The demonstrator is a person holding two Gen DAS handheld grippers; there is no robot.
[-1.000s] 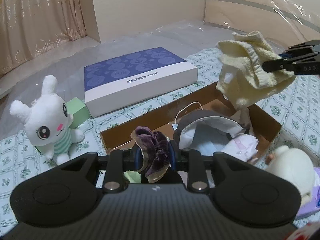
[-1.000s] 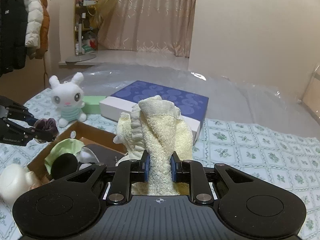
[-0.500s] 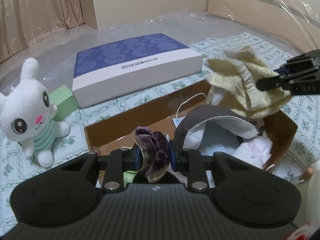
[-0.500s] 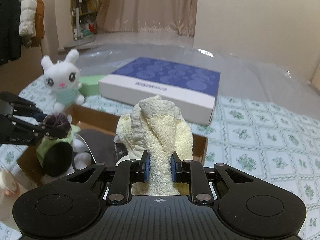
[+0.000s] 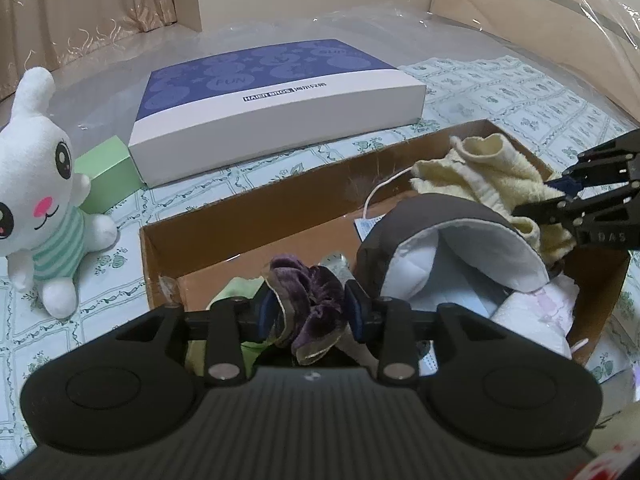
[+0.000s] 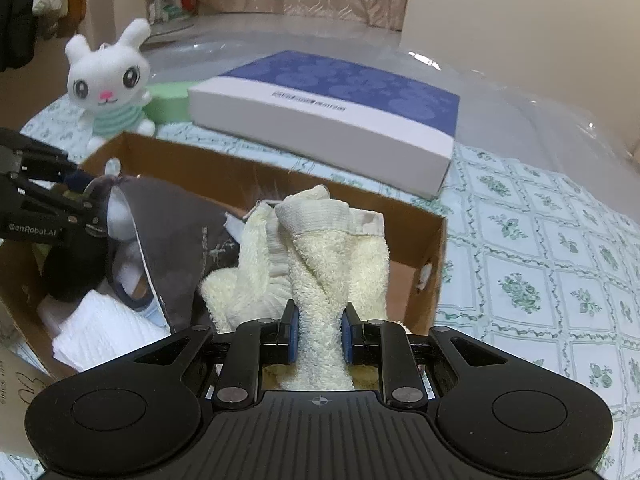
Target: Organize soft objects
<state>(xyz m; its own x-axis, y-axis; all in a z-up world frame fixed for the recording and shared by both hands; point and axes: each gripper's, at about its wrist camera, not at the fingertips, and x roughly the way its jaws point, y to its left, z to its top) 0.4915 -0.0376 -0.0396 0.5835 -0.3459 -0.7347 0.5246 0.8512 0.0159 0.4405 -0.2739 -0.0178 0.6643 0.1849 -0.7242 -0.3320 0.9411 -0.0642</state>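
A purple velvet scrunchie (image 5: 308, 296) sits between the blue pads of my left gripper (image 5: 310, 308), whose jaws are opening; the pads still touch it. It hangs low over the left end of the brown cardboard box (image 5: 256, 216). My right gripper (image 6: 318, 336) is shut on a cream terry towel (image 6: 320, 256), which is lowered into the right end of the box (image 6: 416, 248). In the left wrist view the right gripper (image 5: 560, 196) comes in from the right with the towel (image 5: 480, 168) bunched on a grey padded cloth (image 5: 440, 216).
The box also holds white and pale green soft pieces. A white rabbit plush (image 5: 36, 184) sits left of the box, beside a green block (image 5: 108, 176). A flat blue-and-white carton (image 5: 272, 92) lies behind. Plastic sheet covers the far bed.
Both grippers have come down toward the box. The towel has gone from hanging above the box to resting inside it. The left jaws have widened around the scrunchie.
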